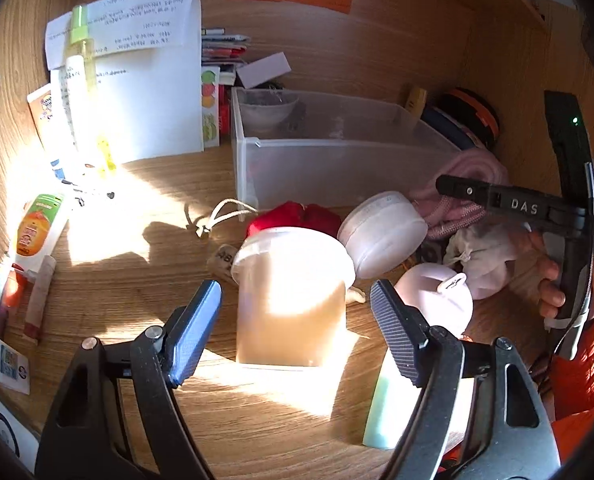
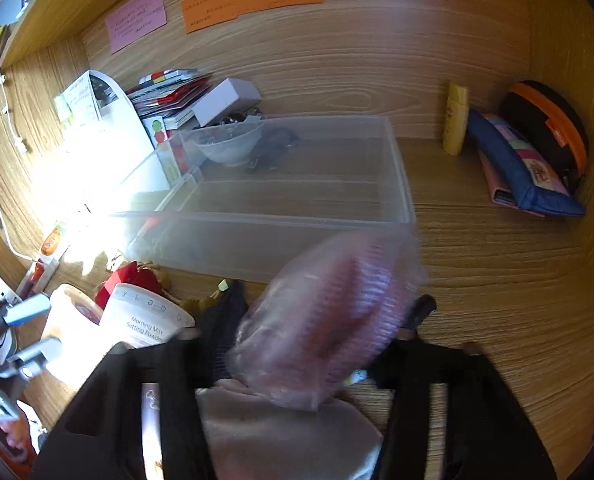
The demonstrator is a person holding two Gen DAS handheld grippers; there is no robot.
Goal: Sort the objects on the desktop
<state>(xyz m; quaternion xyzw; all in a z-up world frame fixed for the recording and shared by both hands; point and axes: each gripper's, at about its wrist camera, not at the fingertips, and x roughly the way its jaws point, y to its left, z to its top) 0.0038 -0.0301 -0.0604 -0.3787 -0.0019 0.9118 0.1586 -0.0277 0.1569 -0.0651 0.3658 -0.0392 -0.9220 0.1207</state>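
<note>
A translucent jar (image 1: 293,292) with a white lid stands on the wooden desk between the blue pads of my left gripper (image 1: 295,286). The gripper is open and its pads stand clear of the jar's sides. Behind the jar lie a red pouch (image 1: 293,216) and a round white powder tub (image 1: 381,236). In the right wrist view a blurred pink ribbed item in a clear bag (image 2: 329,328) fills the space at my right gripper (image 2: 321,320) and hides its pads. A clear plastic bin (image 2: 281,240) sits just beyond it, with a small bowl (image 2: 229,144) in its far left corner.
Papers and a yellow-green spray bottle (image 1: 81,60) stand at the back left, with tubes (image 1: 37,232) along the left edge. A yellow bottle (image 2: 457,120), a blue pouch (image 2: 521,164) and a black-orange case (image 2: 549,124) sit at the back right. A beige cloth (image 2: 289,432) lies under the right gripper.
</note>
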